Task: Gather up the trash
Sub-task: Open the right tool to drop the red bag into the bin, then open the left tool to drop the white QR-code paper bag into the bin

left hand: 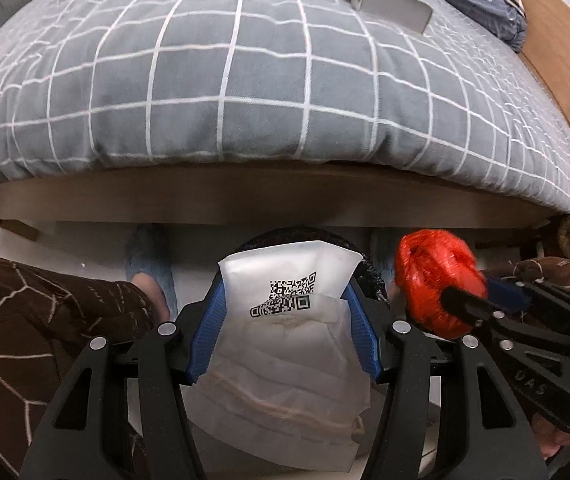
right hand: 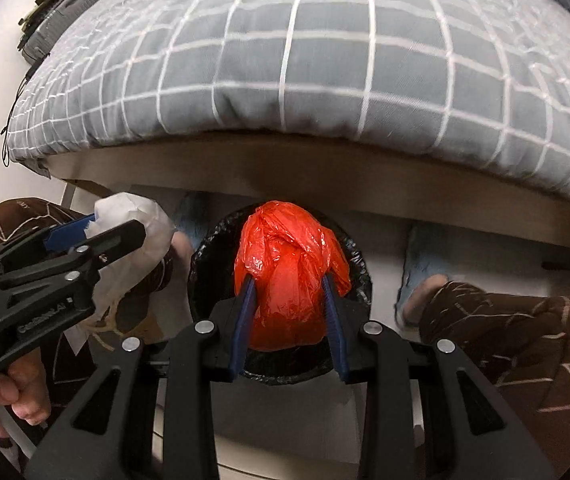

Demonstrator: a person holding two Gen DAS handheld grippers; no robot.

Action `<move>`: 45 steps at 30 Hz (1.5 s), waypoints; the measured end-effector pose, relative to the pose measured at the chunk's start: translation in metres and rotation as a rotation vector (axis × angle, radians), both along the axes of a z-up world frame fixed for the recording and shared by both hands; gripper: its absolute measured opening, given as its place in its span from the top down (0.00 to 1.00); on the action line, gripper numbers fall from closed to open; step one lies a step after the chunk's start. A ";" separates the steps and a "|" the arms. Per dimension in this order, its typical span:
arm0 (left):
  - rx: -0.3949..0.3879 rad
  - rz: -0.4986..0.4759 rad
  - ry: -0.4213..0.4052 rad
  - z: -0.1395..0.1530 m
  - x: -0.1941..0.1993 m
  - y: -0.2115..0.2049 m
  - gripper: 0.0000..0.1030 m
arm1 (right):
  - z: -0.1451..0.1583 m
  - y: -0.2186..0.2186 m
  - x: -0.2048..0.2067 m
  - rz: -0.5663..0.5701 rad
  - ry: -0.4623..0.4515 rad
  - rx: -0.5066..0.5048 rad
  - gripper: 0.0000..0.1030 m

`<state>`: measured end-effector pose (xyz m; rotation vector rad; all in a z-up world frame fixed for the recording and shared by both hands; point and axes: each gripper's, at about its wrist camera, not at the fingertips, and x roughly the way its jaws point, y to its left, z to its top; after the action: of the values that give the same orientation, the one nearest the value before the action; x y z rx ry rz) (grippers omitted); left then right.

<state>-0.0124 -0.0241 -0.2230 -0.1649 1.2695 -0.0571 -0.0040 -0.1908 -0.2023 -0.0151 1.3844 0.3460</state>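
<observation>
My left gripper (left hand: 285, 300) is shut on a white paper bag (left hand: 293, 340) with a QR code, held above a black-lined bin (left hand: 369, 276) mostly hidden behind it. My right gripper (right hand: 289, 280) is shut on a crumpled red plastic bag (right hand: 289, 272), held directly over the round black-lined bin (right hand: 205, 280) on the floor. The right gripper with the red bag (left hand: 433, 280) shows at the right of the left wrist view. The left gripper with the white bag (right hand: 133, 232) shows at the left of the right wrist view.
A bed with a grey checked duvet (left hand: 245, 80) fills the space ahead, its wooden frame (left hand: 285, 200) just beyond the bin. More litter and a grey flat item (left hand: 397, 8) lie on the far side. My legs in brown trousers (right hand: 525, 340) and blue slippers (right hand: 417, 264) flank the bin. A suitcase (right hand: 61, 12) stands far left.
</observation>
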 end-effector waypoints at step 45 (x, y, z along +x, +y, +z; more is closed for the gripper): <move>0.006 -0.143 0.089 -0.050 0.022 -0.076 0.45 | 0.045 -0.098 0.009 -0.342 -0.228 -0.015 0.07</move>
<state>0.0096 -0.1005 -0.2731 -0.0722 1.3686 -0.1701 0.0053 -0.2890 -0.1574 0.1635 1.1388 0.0452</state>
